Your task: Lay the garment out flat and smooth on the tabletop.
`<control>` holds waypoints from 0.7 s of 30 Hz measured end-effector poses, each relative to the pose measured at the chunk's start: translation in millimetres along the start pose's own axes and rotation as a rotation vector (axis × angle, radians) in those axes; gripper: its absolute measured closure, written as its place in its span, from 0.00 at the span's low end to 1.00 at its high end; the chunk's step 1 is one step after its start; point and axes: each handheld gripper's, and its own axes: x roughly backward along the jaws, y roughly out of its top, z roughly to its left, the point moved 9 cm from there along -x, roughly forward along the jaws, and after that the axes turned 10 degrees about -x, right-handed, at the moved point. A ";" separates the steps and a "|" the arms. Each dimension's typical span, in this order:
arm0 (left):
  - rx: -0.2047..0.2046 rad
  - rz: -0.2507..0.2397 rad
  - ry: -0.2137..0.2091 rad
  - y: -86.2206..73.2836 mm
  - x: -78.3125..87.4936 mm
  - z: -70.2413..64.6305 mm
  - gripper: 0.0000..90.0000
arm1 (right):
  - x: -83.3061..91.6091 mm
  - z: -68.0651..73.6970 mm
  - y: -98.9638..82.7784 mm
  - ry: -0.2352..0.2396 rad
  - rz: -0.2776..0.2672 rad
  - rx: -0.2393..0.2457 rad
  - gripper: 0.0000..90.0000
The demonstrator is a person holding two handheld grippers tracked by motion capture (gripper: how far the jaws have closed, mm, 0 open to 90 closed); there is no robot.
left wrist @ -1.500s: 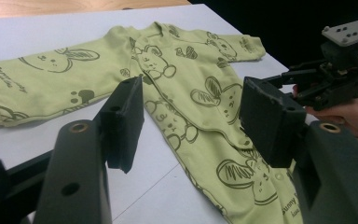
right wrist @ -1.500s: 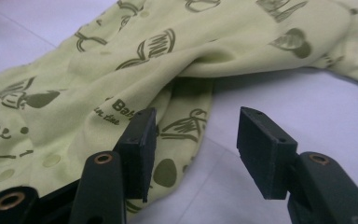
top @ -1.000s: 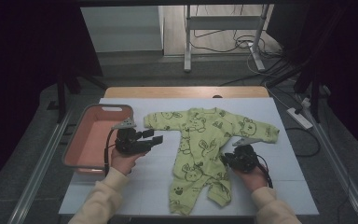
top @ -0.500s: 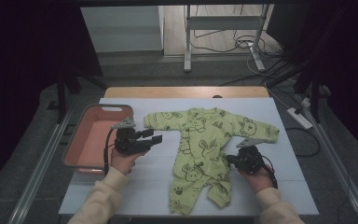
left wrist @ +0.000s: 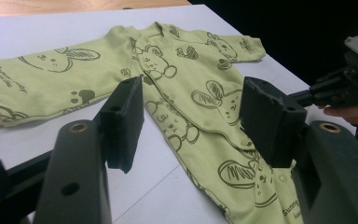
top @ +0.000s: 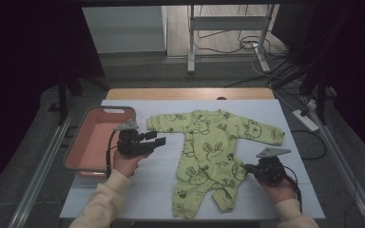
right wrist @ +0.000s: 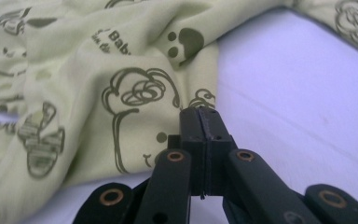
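A light green baby romper with rabbit and bear prints lies spread flat on the white table, sleeves out to both sides and legs toward me. My left gripper hovers beside the romper's left sleeve, open, with nothing between its fingers; in the left gripper view the romper lies beyond the left gripper. My right gripper sits at the romper's right hip edge. In the right gripper view the right gripper has its jaws pressed together at the edge of the fabric, which folds toward the tips.
A pink tray stands at the table's left edge, beside my left hand. White tabletop lies bare right of the romper. A power strip and cables lie on the floor beyond the right edge.
My right gripper has moved to the right and slightly toward me, away from the romper's middle to its hip edge. The left gripper has stayed where it was.
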 end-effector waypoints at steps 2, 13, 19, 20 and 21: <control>0.001 0.001 -0.001 0.0 -0.7 0.3 0.45 | 5.1 -2.4 -6.9 -0.002 0.004 -0.011 0.99; -0.001 0.001 -0.012 3.0 -6.1 -0.4 0.45 | 13.3 4.3 -26.5 -0.001 0.040 0.011 0.99; 0.001 0.000 -0.012 3.0 -6.6 0.4 0.45 | 14.1 5.1 -27.4 -0.002 0.041 0.009 0.99; 0.001 0.000 -0.012 3.1 -6.5 0.4 0.45 | 13.9 5.3 -27.3 -0.002 0.040 0.009 0.99; 0.000 -0.001 -0.012 3.3 -6.4 0.2 0.45 | 13.9 5.4 -26.8 -0.005 0.035 0.010 0.98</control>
